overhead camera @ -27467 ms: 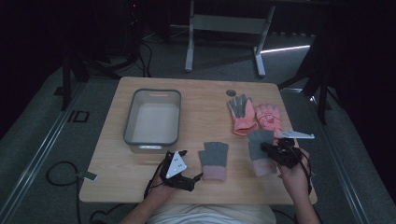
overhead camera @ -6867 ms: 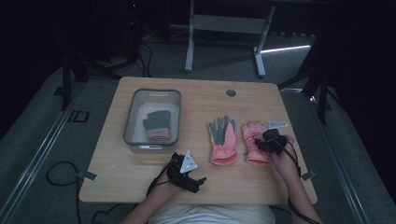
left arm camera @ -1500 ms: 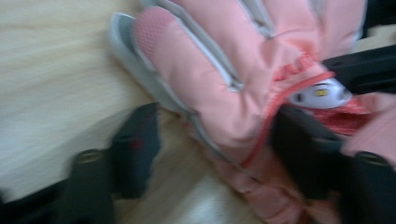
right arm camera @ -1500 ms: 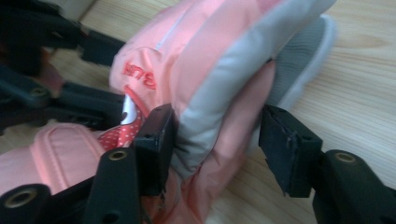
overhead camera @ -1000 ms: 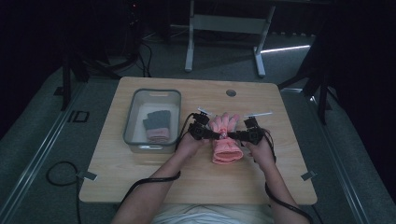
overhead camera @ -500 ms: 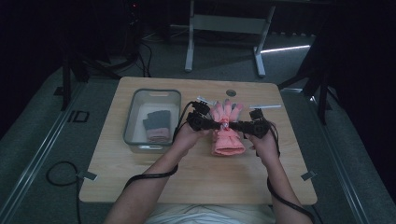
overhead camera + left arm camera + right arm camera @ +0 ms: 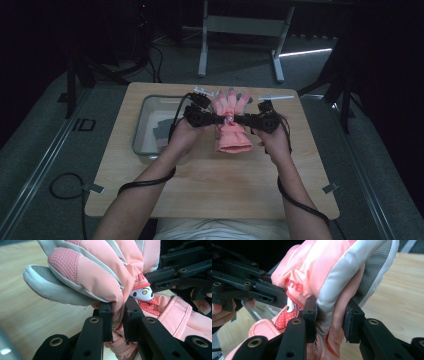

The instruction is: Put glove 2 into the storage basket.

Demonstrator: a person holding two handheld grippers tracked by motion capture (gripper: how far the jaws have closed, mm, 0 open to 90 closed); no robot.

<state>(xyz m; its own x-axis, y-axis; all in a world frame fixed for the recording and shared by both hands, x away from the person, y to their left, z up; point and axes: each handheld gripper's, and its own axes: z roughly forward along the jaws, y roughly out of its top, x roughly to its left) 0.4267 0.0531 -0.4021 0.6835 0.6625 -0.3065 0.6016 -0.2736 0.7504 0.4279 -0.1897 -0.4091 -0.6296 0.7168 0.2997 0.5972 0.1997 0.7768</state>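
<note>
Both my grippers hold the pink gloves above the table.

My left gripper [image 7: 117, 320] and right gripper [image 7: 329, 317] each pinch glove fabric, lifting the pink gloves [image 7: 231, 122] over the table [image 7: 210, 185]; beyond, a tray [image 7: 145, 127] holds another glove.

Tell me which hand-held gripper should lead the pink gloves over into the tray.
Left, probably. The left hand-held gripper is clamped on the pink gloves on the side nearer the tray, which already holds gloves. The right hand-held gripper grips the far side and would have to follow.
</note>
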